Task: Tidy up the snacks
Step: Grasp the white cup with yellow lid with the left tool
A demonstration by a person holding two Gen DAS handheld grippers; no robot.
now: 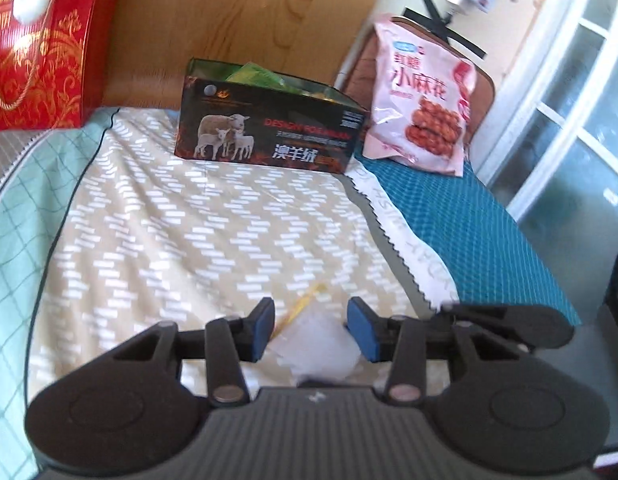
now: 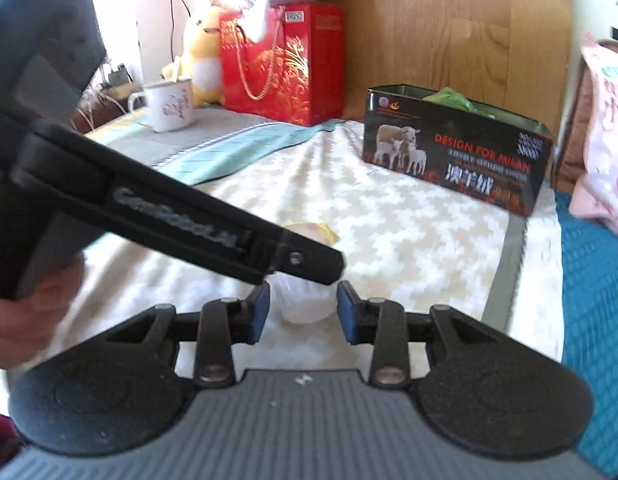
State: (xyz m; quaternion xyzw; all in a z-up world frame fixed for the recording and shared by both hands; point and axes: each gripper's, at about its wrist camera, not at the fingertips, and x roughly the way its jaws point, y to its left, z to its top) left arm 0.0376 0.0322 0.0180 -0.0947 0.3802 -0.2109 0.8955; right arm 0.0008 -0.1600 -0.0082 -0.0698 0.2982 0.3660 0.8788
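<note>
A small snack in a clear wrapper with a yellow edge [image 1: 313, 340] lies on the beige patterned bedcover, between the open fingers of my left gripper [image 1: 311, 330]. In the right wrist view the same white snack [image 2: 305, 300] sits between the open fingers of my right gripper [image 2: 303, 312], partly hidden by the left gripper's black body [image 2: 181, 224] that crosses above it. A dark open box with a sheep picture [image 1: 269, 128] [image 2: 457, 152] stands at the back and holds green packets. A pink snack bag [image 1: 421, 96] leans beside it on the right.
A red gift bag [image 1: 41, 48] [image 2: 281, 64] stands back left by the wooden headboard. A white mug [image 2: 169, 104] and yellow plush toy [image 2: 203, 52] sit further left. A blue blanket [image 1: 469, 232] covers the right side, with a glass door beyond.
</note>
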